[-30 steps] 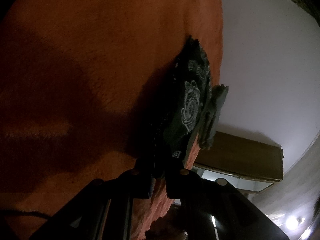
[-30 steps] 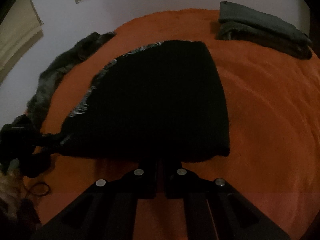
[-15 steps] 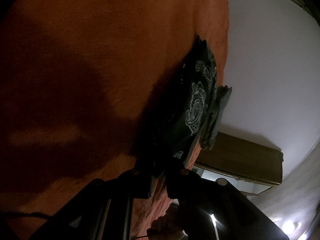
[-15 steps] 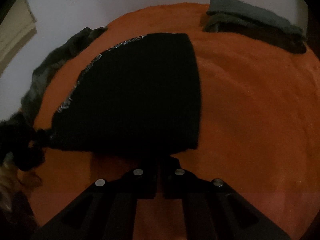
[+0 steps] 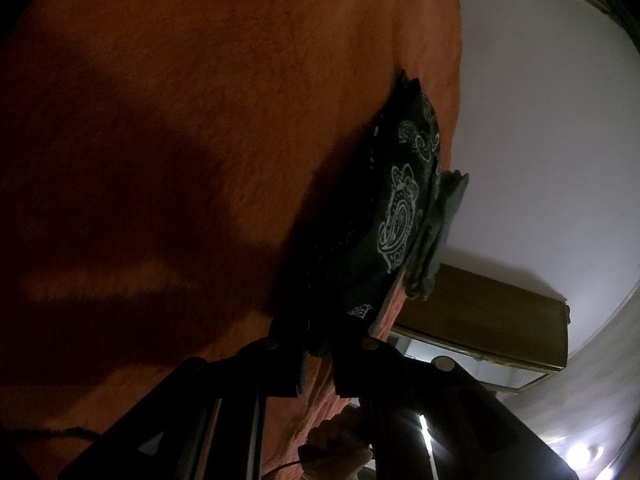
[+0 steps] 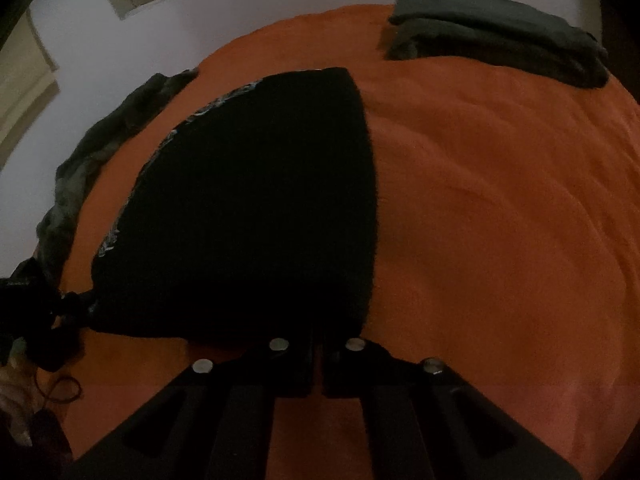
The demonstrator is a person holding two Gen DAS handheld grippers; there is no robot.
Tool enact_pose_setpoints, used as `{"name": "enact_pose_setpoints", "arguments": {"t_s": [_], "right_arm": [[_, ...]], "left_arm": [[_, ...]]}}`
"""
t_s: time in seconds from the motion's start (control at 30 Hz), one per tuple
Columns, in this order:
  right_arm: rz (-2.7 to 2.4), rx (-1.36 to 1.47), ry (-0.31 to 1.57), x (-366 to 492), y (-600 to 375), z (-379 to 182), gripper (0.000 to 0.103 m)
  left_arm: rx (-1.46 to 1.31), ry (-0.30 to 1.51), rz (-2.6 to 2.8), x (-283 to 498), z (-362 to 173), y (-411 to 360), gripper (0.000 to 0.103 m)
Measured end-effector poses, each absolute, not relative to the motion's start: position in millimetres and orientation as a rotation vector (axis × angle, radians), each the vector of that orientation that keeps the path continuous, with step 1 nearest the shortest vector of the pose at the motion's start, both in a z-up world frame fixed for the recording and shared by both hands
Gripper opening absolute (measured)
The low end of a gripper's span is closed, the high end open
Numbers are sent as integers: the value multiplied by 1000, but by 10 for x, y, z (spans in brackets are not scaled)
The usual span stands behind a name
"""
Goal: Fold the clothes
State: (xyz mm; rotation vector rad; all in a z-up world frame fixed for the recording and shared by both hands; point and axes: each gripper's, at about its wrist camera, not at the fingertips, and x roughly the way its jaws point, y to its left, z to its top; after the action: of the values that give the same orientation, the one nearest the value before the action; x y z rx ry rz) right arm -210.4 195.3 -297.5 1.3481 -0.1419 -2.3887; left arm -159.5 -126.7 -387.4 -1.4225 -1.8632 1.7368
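A black cloth [image 6: 260, 208] with a white paisley border lies spread flat on the orange bedcover [image 6: 500, 240]. My right gripper [image 6: 318, 346] is at its near edge, close to the near right corner, with the jaws shut on the hem. The cloth's near left corner is pulled into a twist that runs to my left gripper [image 6: 36, 320]. In the left wrist view my left gripper [image 5: 316, 346] is shut on that bunched corner of the paisley cloth [image 5: 396, 216], low over the bedcover [image 5: 200, 140].
A folded stack of dark grey clothes [image 6: 500, 40] sits at the far right of the bed. A crumpled grey garment [image 6: 100, 152] lies along the left edge [image 5: 440, 232]. A hand [image 5: 340, 444] and wooden furniture [image 5: 500, 320] show past the bed edge. A thin dark loop [image 6: 60, 392] lies near left.
In the right wrist view the cloth's near right corner now lies much closer to my right gripper, which has shifted right along the hem. The left wrist view is nearly unchanged.
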Motion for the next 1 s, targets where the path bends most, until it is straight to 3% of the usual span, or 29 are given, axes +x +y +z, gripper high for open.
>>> {"name": "enact_pose_setpoints", "arguments": {"t_s": [0.27, 0.33, 0.4, 0.53, 0.77, 1.0], "right_arm": [[-2295, 1548, -204, -2076, 2127, -2942, 2], [-2277, 1510, -177, -2013, 2091, -2827, 5], [-2202, 1438, -115, -1953, 1918, -2724, 14], [-2175, 1391, -30, -1938, 1586, -2767, 15], [-2078, 1470, -385, -2275, 1596, -2882, 15], [-1921, 1480, -439, -2122, 1377, -3024, 15]], "left_arm": [[-1411, -1879, 1729, -1596, -3831, -1290, 10], [-1412, -1889, 1720, -1584, -3853, -1298, 10], [-1416, -1891, 1716, -1585, -3873, -1297, 10], [-1430, -1898, 1706, -1588, -3898, -1304, 10], [-1435, -1938, 1664, -1577, -3910, -1311, 10], [-1449, -1957, 1640, -1569, -3967, -1364, 10]]}}
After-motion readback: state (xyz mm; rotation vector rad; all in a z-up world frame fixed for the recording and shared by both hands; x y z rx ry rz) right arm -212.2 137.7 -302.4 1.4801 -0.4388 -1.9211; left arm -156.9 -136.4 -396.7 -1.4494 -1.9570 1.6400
